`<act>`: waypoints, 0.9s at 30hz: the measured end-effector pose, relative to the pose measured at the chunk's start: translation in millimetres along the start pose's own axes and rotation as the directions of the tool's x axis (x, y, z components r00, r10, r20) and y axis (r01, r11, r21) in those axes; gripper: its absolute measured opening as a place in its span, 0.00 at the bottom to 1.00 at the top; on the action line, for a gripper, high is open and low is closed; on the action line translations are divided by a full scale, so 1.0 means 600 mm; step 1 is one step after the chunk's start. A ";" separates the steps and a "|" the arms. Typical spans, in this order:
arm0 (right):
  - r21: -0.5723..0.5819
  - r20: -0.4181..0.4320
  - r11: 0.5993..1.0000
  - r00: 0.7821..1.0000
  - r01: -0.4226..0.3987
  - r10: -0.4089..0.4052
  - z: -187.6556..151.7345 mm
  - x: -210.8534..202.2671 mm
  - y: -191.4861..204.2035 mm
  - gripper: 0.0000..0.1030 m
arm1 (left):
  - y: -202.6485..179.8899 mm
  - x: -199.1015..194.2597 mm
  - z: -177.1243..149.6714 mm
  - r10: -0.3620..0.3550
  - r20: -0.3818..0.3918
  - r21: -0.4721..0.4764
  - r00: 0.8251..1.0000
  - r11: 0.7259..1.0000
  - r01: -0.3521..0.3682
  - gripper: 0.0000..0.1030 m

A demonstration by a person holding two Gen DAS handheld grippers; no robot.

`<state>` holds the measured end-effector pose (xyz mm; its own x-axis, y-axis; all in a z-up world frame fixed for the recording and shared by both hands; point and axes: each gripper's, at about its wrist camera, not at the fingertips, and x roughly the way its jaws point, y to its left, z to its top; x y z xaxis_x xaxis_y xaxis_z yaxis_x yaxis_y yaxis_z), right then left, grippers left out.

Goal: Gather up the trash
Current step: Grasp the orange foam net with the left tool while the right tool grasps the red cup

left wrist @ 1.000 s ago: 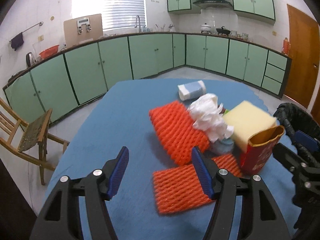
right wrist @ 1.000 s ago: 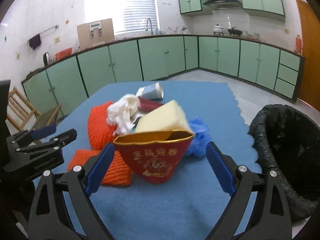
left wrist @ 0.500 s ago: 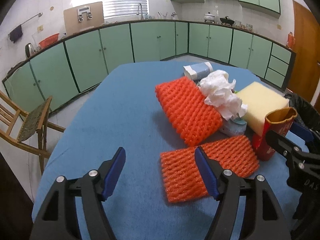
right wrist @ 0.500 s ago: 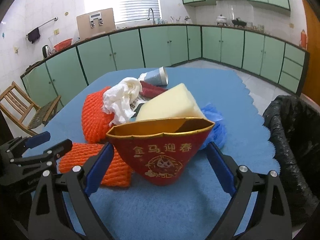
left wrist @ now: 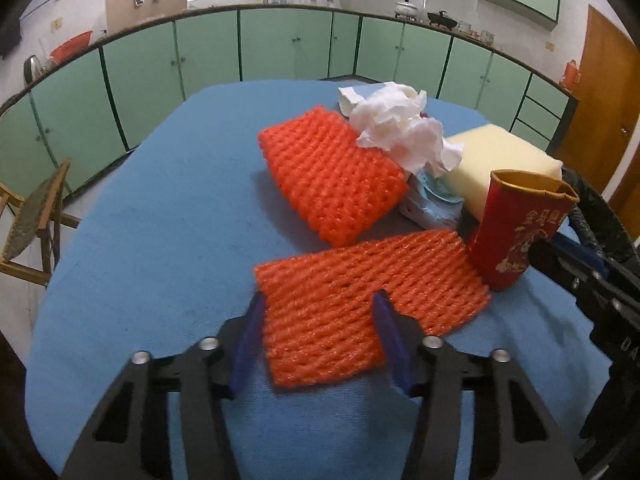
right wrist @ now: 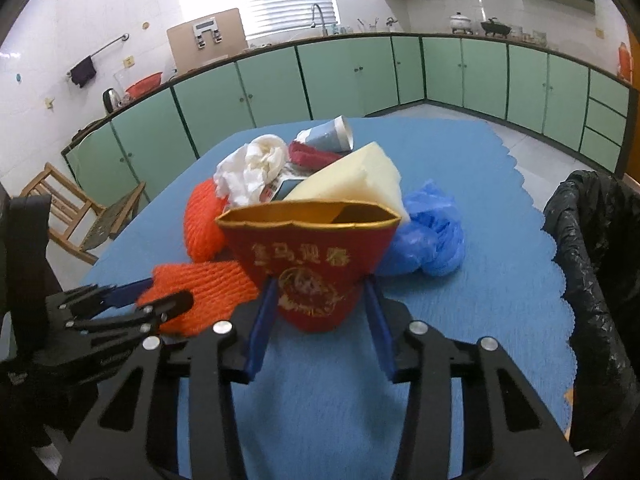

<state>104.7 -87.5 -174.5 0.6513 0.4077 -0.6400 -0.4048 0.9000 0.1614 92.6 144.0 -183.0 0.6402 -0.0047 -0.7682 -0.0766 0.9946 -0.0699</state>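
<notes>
A flat orange foam net (left wrist: 360,300) lies on the blue tablecloth (left wrist: 160,240). My left gripper (left wrist: 318,308) is low over it, jaws closing. The left pad is at the net's left edge and the right finger rests across its middle. From the right wrist view, the left gripper (right wrist: 148,300) reaches over that net (right wrist: 208,284). A squashed red paper cup (right wrist: 312,256) with a gold rim stands upright. My right gripper (right wrist: 320,292) is closing, and both blue pads touch the cup's lower sides.
Behind lie a second orange net (left wrist: 328,176), crumpled white tissue (left wrist: 400,128), a yellow sponge block (right wrist: 352,176), a blue plastic bag (right wrist: 432,228) and a tipped paper cup (right wrist: 328,136). A bin lined with a black bag (right wrist: 592,240) stands at the table's right edge.
The left gripper sank toward the near orange net and its jaws narrowed around the net's left part. The right jaws came in from wide apart onto the red cup's sides.
</notes>
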 end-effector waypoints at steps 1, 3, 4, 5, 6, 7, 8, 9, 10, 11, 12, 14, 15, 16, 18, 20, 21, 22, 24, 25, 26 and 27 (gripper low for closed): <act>-0.002 0.003 1.000 1.000 0.007 -0.007 0.000 -0.001 -0.001 0.42 | -0.002 0.001 0.000 -0.008 0.000 0.002 1.000 1.000 0.008 0.42; 0.008 0.008 1.000 1.000 0.010 -0.010 0.003 -0.002 -0.005 0.45 | -0.004 0.000 0.001 -0.039 0.002 0.002 0.999 0.999 0.039 0.30; 0.014 0.012 1.000 1.000 0.015 -0.015 0.004 -0.003 -0.007 0.51 | -0.004 0.000 0.001 -0.043 0.003 0.004 0.999 0.999 0.043 0.26; 0.020 0.016 1.000 1.000 0.019 -0.019 0.005 -0.004 -0.009 0.57 | -0.007 -0.001 0.001 -0.041 0.007 0.011 0.999 0.999 0.041 0.23; 0.023 0.016 1.000 1.000 0.019 -0.019 0.007 -0.004 -0.011 0.61 | -0.010 -0.003 0.000 -0.044 0.012 0.023 0.999 0.999 0.043 0.21; 0.024 0.017 1.000 1.000 0.017 -0.017 0.008 -0.004 -0.012 0.67 | -0.012 -0.004 0.000 -0.046 0.015 0.028 0.999 0.999 0.046 0.19; 0.022 0.018 1.000 1.000 0.014 -0.014 0.009 -0.002 -0.012 0.72 | -0.010 -0.005 -0.001 -0.047 0.018 0.028 0.999 0.999 0.046 0.19; 0.014 0.017 1.000 1.000 0.008 -0.008 0.010 0.001 -0.011 0.74 | -0.013 -0.006 -0.001 -0.048 0.020 0.027 0.999 0.999 0.047 0.18; 0.003 0.017 1.000 1.000 0.006 -0.006 0.012 0.004 -0.009 0.75 | -0.011 -0.006 -0.001 -0.046 0.023 0.026 0.999 0.999 0.046 0.18; -0.004 0.018 1.000 1.000 0.008 -0.008 0.015 0.007 -0.008 0.75 | -0.008 -0.007 0.000 -0.044 0.026 0.026 0.999 0.999 0.043 0.18; -0.009 0.020 1.000 1.000 0.006 -0.006 0.018 0.010 -0.008 0.75 | -0.005 -0.008 0.001 -0.039 0.033 0.024 0.999 0.999 0.039 0.18; -0.006 0.024 1.000 1.000 -0.004 0.005 0.025 0.016 -0.010 0.75 | 0.006 -0.012 0.001 -0.027 0.041 0.022 0.999 0.999 0.026 0.17; -0.006 0.019 1.000 1.000 -0.012 0.012 0.028 0.018 -0.010 0.75 | 0.004 -0.014 0.005 -0.017 0.045 0.021 0.999 1.000 0.016 0.17; -0.006 0.012 1.000 1.000 -0.021 0.021 0.031 0.020 -0.009 0.72 | 0.006 -0.015 0.005 -0.004 0.052 0.021 0.999 1.000 0.003 0.17; -0.008 0.004 0.999 0.999 -0.041 0.041 0.030 0.017 -0.003 0.67 | 0.012 -0.015 0.008 0.022 0.062 0.016 0.998 1.000 -0.023 0.17; -0.026 -0.001 0.998 0.998 -0.056 0.056 0.024 0.008 0.006 0.66 | 0.015 -0.018 0.012 0.038 0.072 0.011 0.997 0.999 -0.039 0.17; -0.035 -0.004 0.997 0.998 -0.062 0.062 0.022 0.003 0.009 0.65 | 0.018 -0.020 0.013 0.045 0.077 0.007 0.996 0.999 -0.046 0.17; -0.044 -0.008 0.996 0.997 -0.071 0.071 0.018 -0.004 0.014 0.64 | 0.020 -0.019 0.014 0.050 0.078 0.004 0.996 0.999 -0.050 0.18; -0.043 -0.013 0.995 0.996 -0.093 0.092 0.015 -0.014 0.018 0.63 | 0.020 -0.018 0.017 0.055 0.076 -0.002 0.996 0.998 -0.055 0.18; -0.041 -0.014 0.994 0.995 -0.103 0.102 0.014 -0.019 0.020 0.63 | 0.023 -0.019 0.016 0.057 0.076 -0.005 0.995 0.998 -0.057 0.18; -0.045 -0.012 0.993 0.994 -0.106 0.106 0.014 -0.023 0.022 0.62 | 0.023 -0.018 0.016 0.060 0.075 -0.008 0.995 0.998 -0.059 0.18; -0.053 -0.006 0.993 0.995 -0.104 0.104 0.015 -0.025 0.025 0.62 | 0.024 -0.017 0.017 0.061 0.074 -0.011 0.995 0.998 -0.061 0.18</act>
<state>94.5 -79.1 -155.8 0.6020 0.4981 -0.6242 -0.5038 0.8433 0.1871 92.7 159.2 -169.8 0.6889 0.0640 -0.7220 -0.1239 0.9918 -0.0303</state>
